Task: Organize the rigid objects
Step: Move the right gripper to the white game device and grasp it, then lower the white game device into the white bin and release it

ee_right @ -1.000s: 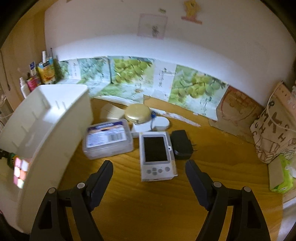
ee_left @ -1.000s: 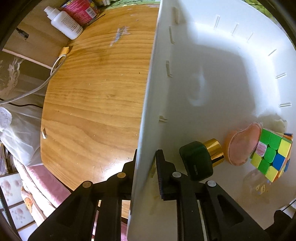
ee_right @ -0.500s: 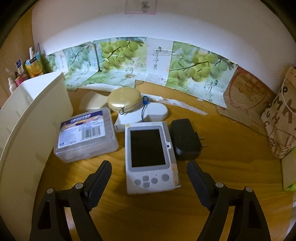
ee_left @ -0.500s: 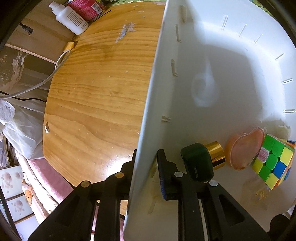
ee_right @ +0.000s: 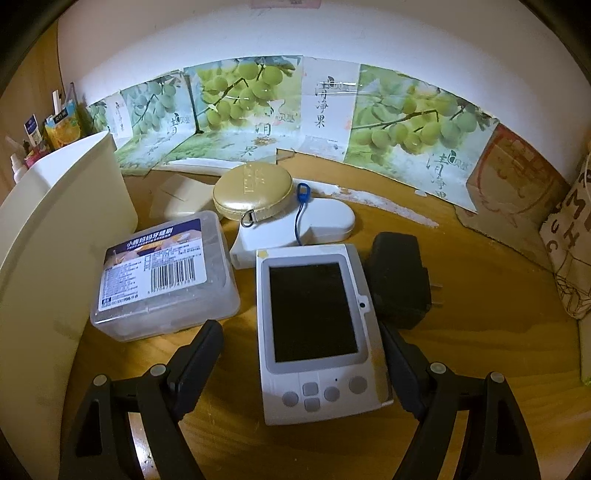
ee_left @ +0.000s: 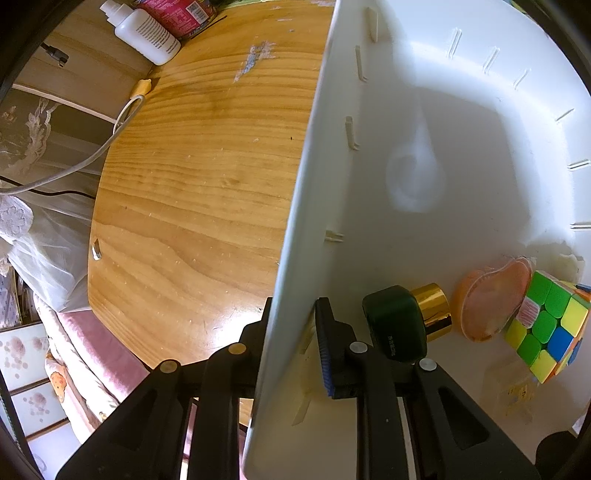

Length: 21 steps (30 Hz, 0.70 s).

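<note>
My left gripper is shut on the side wall of a white bin, one finger outside and one inside. On the bin's floor lie a dark green bottle with a gold cap, a pink oval case and a colour puzzle cube. My right gripper hangs low over the wooden table, its jaws closing slightly. A white handheld device with a dark screen lies between them. The right finger is near the device's edge, while the left finger stands apart from it.
Left of the device lies a clear plastic box with a barcode label, to its right a black power adapter. Behind are a gold round case and a white case. The white bin stands at left. Bottles sit at the table's edge.
My right gripper has come down and forward, so the white device now lies between its fingers. The left gripper has kept its hold on the bin wall.
</note>
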Each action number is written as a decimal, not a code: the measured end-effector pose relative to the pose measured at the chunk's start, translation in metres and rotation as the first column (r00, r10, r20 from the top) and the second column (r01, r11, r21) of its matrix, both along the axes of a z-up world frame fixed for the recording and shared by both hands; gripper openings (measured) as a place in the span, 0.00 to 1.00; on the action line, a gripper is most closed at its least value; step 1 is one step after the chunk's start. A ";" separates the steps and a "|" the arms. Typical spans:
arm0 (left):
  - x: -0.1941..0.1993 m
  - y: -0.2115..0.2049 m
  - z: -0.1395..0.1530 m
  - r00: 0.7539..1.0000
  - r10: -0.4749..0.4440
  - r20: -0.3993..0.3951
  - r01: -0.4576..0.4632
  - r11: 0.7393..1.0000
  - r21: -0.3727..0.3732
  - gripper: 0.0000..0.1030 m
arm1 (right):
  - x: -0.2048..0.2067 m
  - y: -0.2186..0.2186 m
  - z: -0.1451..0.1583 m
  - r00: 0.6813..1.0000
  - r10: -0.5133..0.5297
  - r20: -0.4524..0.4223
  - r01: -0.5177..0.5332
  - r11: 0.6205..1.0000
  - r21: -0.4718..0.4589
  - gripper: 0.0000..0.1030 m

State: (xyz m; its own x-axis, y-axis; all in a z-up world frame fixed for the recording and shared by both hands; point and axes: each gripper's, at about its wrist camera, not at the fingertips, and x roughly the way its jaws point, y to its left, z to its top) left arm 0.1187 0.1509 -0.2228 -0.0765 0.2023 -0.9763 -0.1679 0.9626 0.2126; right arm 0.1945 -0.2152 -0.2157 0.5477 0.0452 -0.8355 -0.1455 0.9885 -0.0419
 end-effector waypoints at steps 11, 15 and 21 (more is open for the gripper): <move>0.000 0.001 0.000 1.000 0.001 -0.001 -0.001 1.000 -0.001 0.21 | 0.001 -0.009 0.001 1.000 -0.025 0.004 0.025 0.999 0.025 0.57; 0.000 0.001 0.000 1.000 -0.005 -0.003 0.005 1.000 -0.001 0.21 | -0.001 -0.009 0.001 1.000 -0.019 -0.005 0.020 0.999 0.028 0.57; -0.001 0.001 -0.004 1.000 -0.002 -0.013 0.002 1.000 -0.007 0.21 | -0.005 -0.008 0.004 1.000 -0.020 -0.005 0.020 0.999 0.047 0.55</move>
State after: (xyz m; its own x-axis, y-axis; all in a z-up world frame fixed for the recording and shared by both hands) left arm 0.1179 0.1524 -0.2265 -0.0893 0.1952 -0.9767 -0.1635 0.9644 0.2077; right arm 0.1895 -0.2234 -0.2113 0.5449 0.0735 -0.8353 -0.1261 0.9920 0.0050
